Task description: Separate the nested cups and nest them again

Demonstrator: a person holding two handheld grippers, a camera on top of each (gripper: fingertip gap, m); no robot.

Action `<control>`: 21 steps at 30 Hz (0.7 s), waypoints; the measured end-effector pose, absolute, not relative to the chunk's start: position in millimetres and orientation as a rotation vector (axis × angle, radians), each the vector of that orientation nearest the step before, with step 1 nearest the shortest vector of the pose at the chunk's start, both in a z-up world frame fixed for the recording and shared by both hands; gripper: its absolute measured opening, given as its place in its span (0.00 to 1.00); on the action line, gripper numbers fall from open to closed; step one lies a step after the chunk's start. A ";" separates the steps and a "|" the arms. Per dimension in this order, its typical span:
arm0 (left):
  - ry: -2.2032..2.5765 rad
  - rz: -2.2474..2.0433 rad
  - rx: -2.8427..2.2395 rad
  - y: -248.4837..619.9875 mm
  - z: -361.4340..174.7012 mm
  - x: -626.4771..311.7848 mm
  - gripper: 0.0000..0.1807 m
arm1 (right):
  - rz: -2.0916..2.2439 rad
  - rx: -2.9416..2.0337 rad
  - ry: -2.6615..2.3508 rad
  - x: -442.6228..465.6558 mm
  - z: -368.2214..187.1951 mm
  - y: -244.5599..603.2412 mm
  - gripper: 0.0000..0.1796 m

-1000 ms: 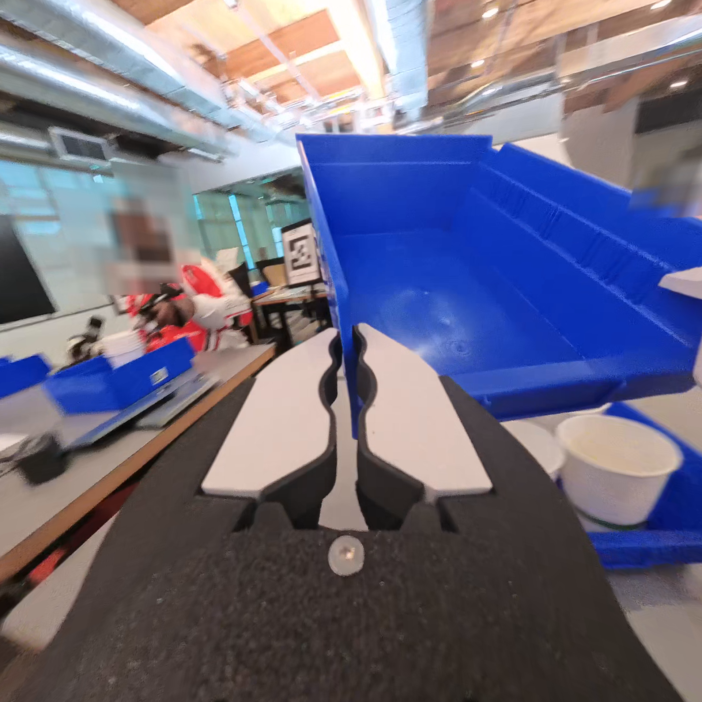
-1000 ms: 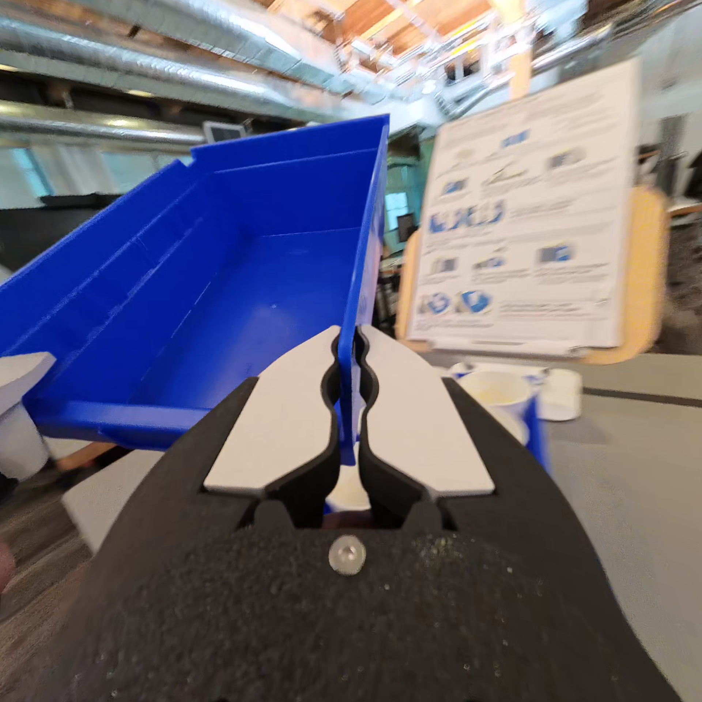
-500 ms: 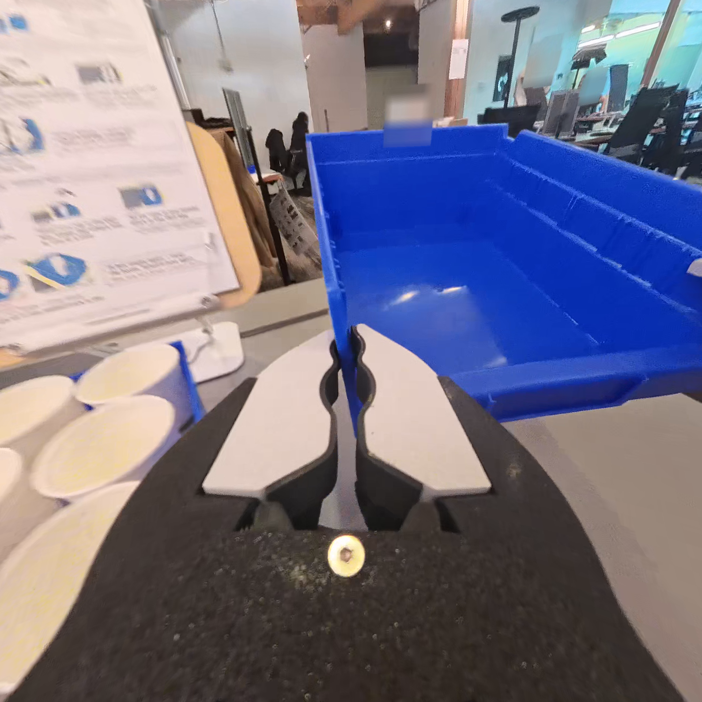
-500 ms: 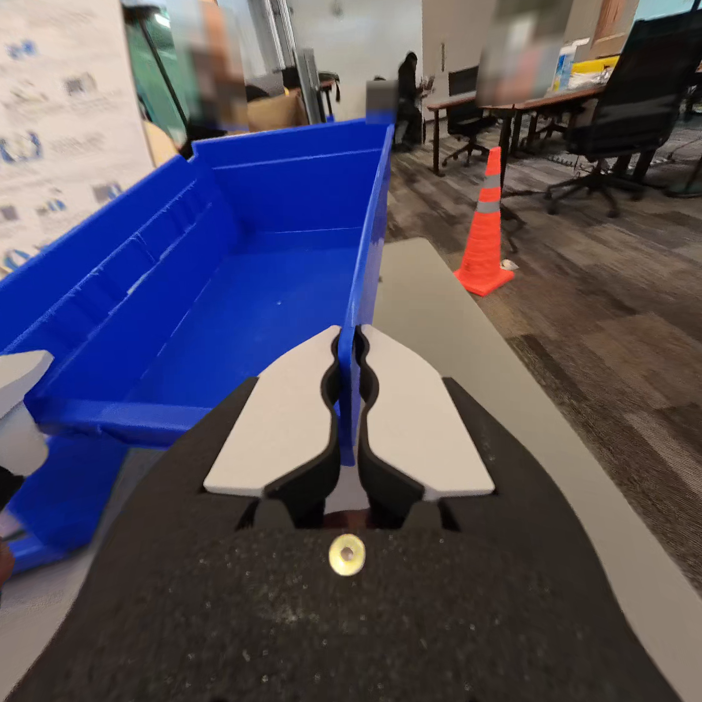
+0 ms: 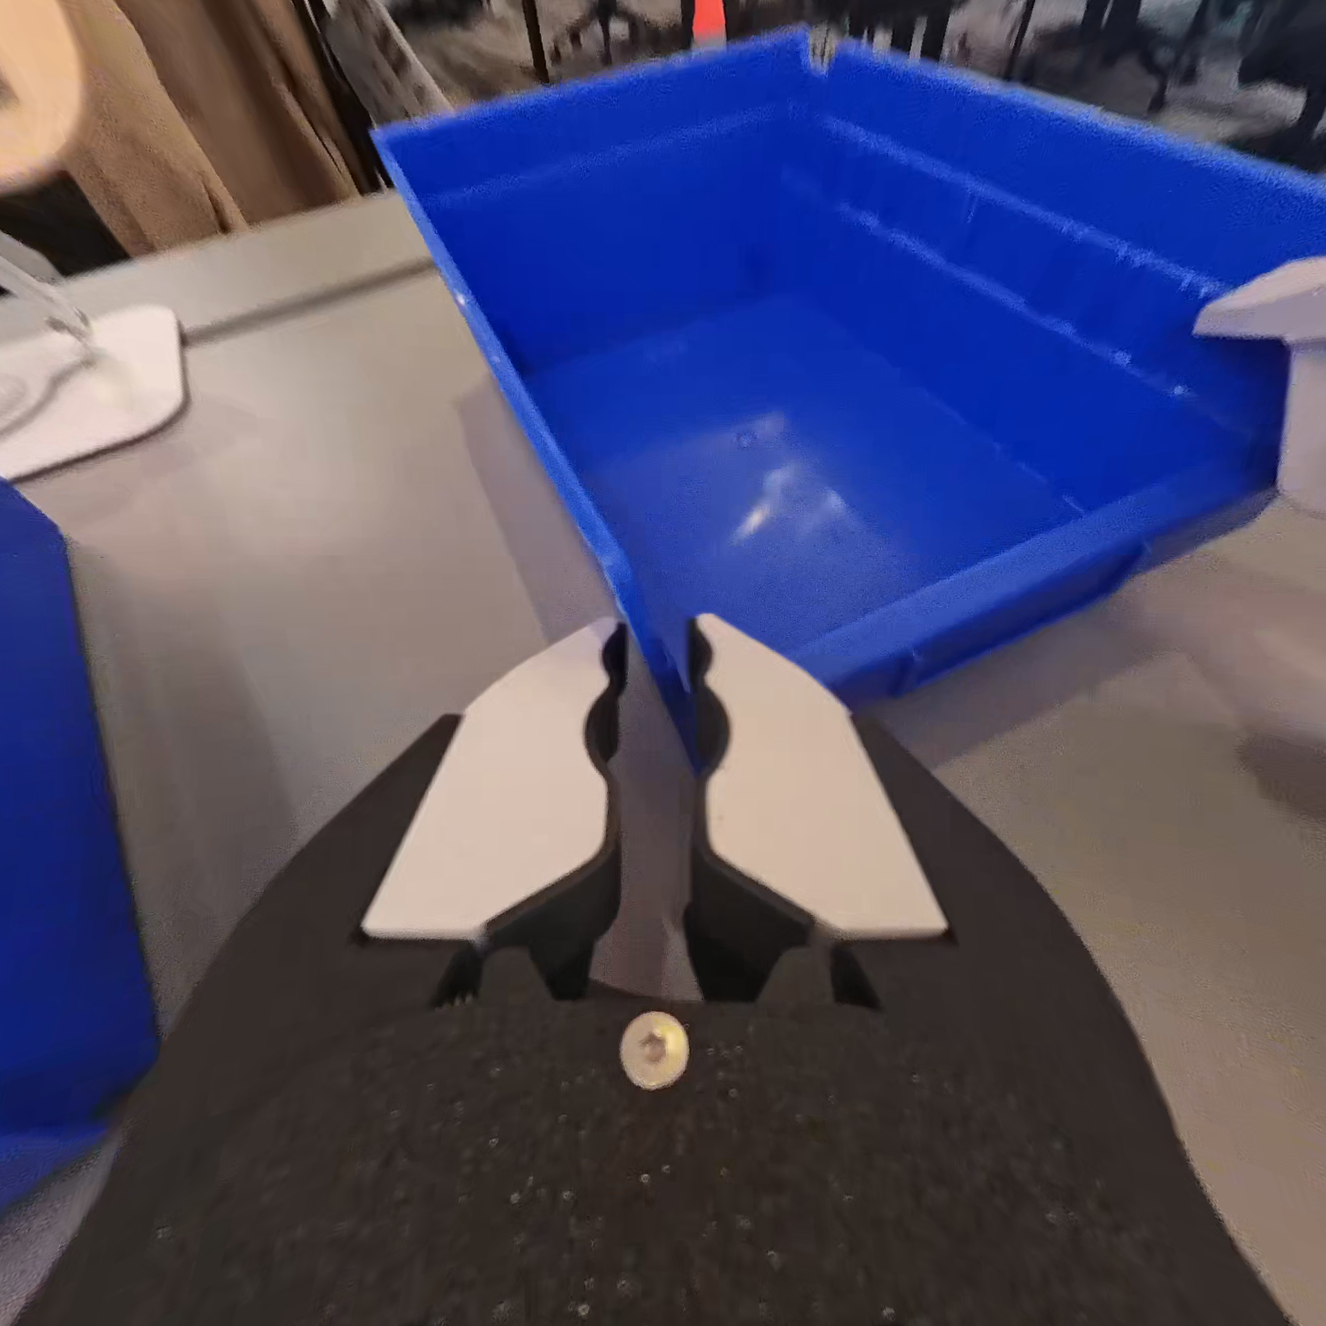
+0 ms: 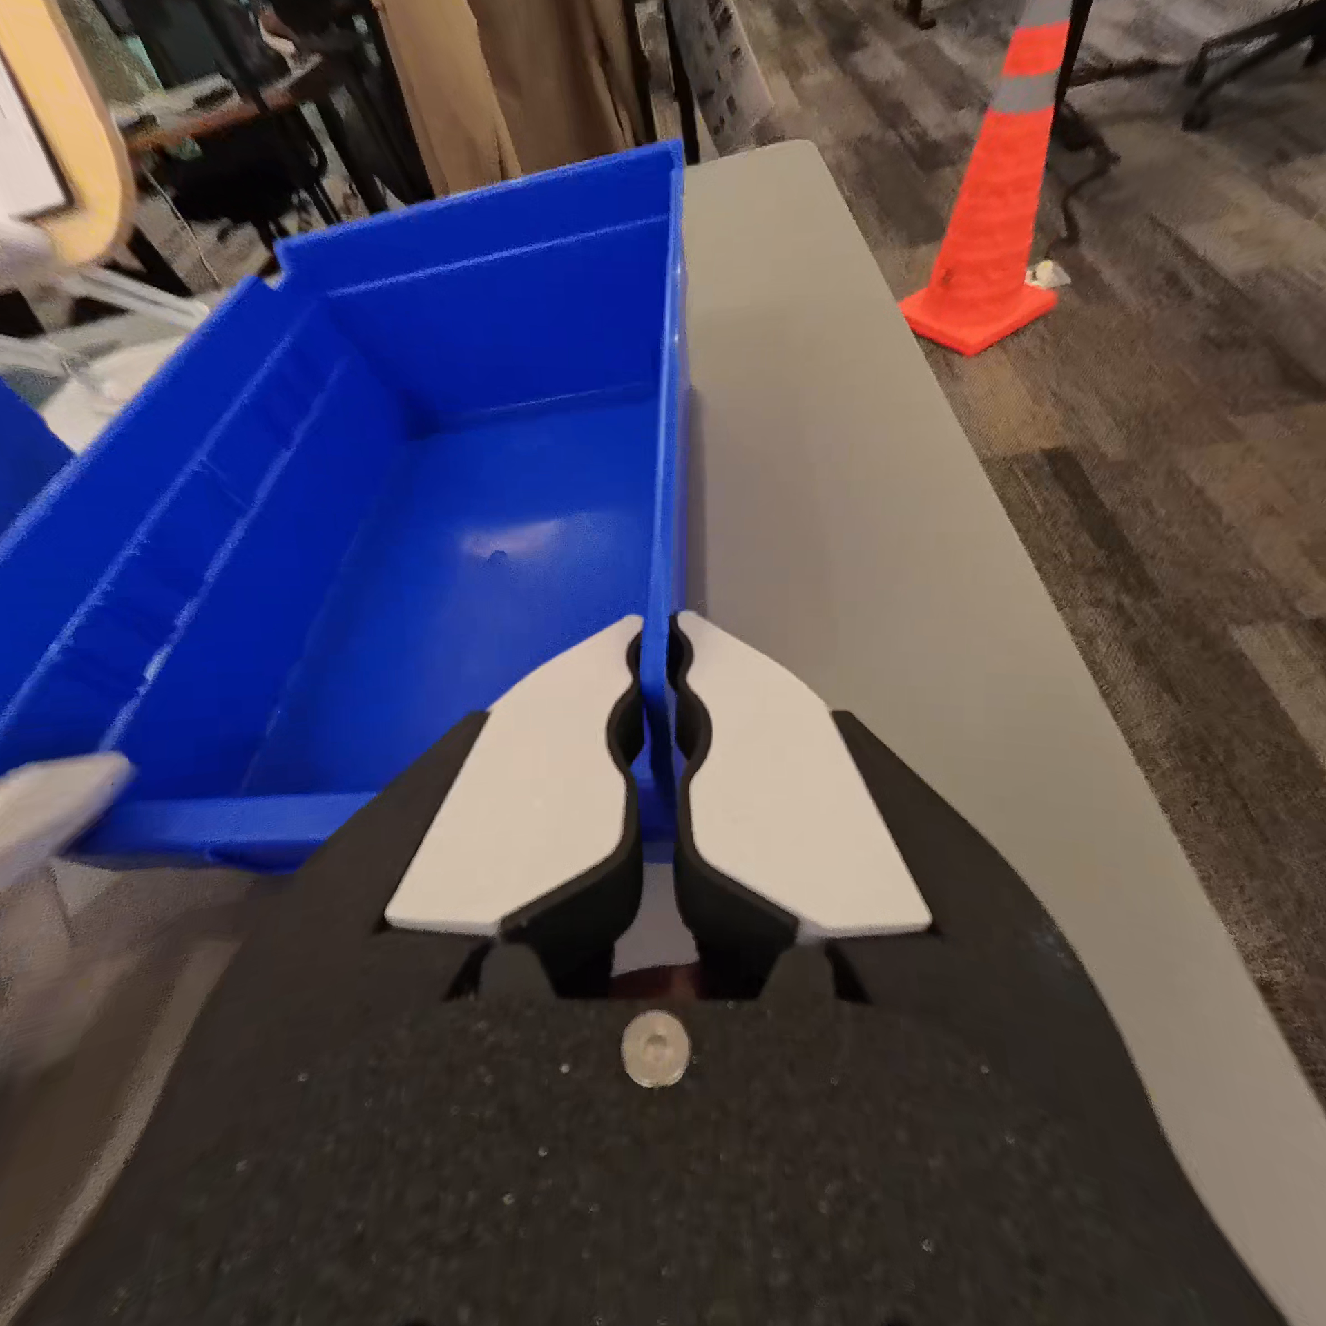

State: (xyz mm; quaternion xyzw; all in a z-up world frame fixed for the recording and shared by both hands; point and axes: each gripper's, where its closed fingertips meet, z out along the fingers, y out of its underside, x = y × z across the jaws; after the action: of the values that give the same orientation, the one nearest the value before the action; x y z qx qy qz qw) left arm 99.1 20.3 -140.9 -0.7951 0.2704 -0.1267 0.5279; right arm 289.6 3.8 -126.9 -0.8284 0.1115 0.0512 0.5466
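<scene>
An empty blue bin [image 5: 825, 402] is resting on the grey table [image 6: 825, 502]. The left gripper [image 5: 654, 631] is parting narrowly around one wall, while the right gripper [image 6: 654, 631] is pinching the opposite wall. No cups are showing; fetching them probably follows.

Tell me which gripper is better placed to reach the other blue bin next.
Left. The left gripper has its fingers apart around the blue bin's wall, and the second blue bin lies just to its left. The right gripper is shut on the opposite wall, by the table edge.
</scene>
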 end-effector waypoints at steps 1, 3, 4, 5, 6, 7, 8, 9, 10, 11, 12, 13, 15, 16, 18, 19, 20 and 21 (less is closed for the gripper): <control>0.653 -0.292 -1.928 18.1 -145.1 99.2 0.18 | 0.137 -1.959 0.294 290.2 -126.7 2.9 0.02; 0.650 -0.267 -1.939 15.1 -142.3 91.1 0.29 | 0.092 -1.969 0.285 291.1 -125.8 2.0 0.02; 0.671 -0.265 -1.935 11.0 -139.4 84.5 0.32 | 0.075 -1.955 0.287 291.8 -122.9 0.6 0.08; 0.693 -0.253 -1.931 6.2 -135.8 74.2 0.34 | 0.063 -1.942 0.295 292.9 -119.0 -3.4 0.17; 0.716 -0.241 -1.922 0.4 -130.9 60.9 0.35 | 0.035 -1.925 0.311 296.1 -113.6 -10.1 0.20; 0.738 -0.247 -1.915 -7.3 -124.9 46.6 0.34 | -0.014 -1.893 0.339 301.2 -105.3 -19.2 0.21; 0.749 -0.265 -1.911 -16.9 -117.3 30.5 0.33 | -0.069 -1.840 0.363 304.5 -93.1 -29.4 0.23; 0.746 -0.274 -1.898 -26.5 -107.6 11.1 0.33 | -0.104 -1.775 0.366 300.5 -78.3 -38.6 0.23; 0.726 -0.259 -1.882 -33.9 -96.9 -12.9 0.32 | -0.099 -1.711 0.350 286.5 -63.9 -45.4 0.23; 0.678 -0.232 -1.863 -38.5 -85.4 -41.5 0.30 | -0.051 -1.666 0.307 261.2 -52.4 -48.4 0.22; 0.600 -0.207 -1.842 -40.4 -73.8 -73.8 0.28 | 0.017 -1.648 0.246 228.1 -46.1 -48.8 0.21; 0.504 -0.183 -1.824 -39.7 -64.4 -108.6 0.26 | 0.085 -1.653 0.180 190.3 -45.1 -47.2 0.21; 0.307 -0.088 -1.834 -30.5 -60.8 -180.7 0.24 | 0.233 -1.706 0.031 105.5 -57.2 -39.5 0.17; 0.222 -0.054 -1.858 -23.9 -66.0 -210.7 0.24 | 0.315 -1.752 -0.042 61.7 -69.5 -34.3 0.16; 0.110 -0.063 -1.923 -8.5 -83.8 -247.3 0.27 | 0.444 -1.865 -0.148 -12.5 -99.6 -23.3 0.16; 0.079 -0.065 -1.945 -0.1 -92.8 -257.6 0.29 | 0.457 -1.904 -0.178 -36.6 -110.8 -16.9 0.17; 0.063 -0.056 -1.959 7.8 -100.5 -265.0 0.29 | 0.436 -1.914 -0.194 -51.5 -116.6 -9.0 0.18; 0.059 -0.044 -1.966 15.3 -107.1 -269.7 0.28 | 0.386 -1.917 -0.191 -57.3 -120.7 -0.2 0.18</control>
State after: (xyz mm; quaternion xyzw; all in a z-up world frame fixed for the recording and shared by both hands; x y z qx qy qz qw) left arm -269.7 15.3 -107.1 -0.8319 0.0251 -0.0186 0.5540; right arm -57.3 -0.2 -120.7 -0.8115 -0.0808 0.1634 0.5552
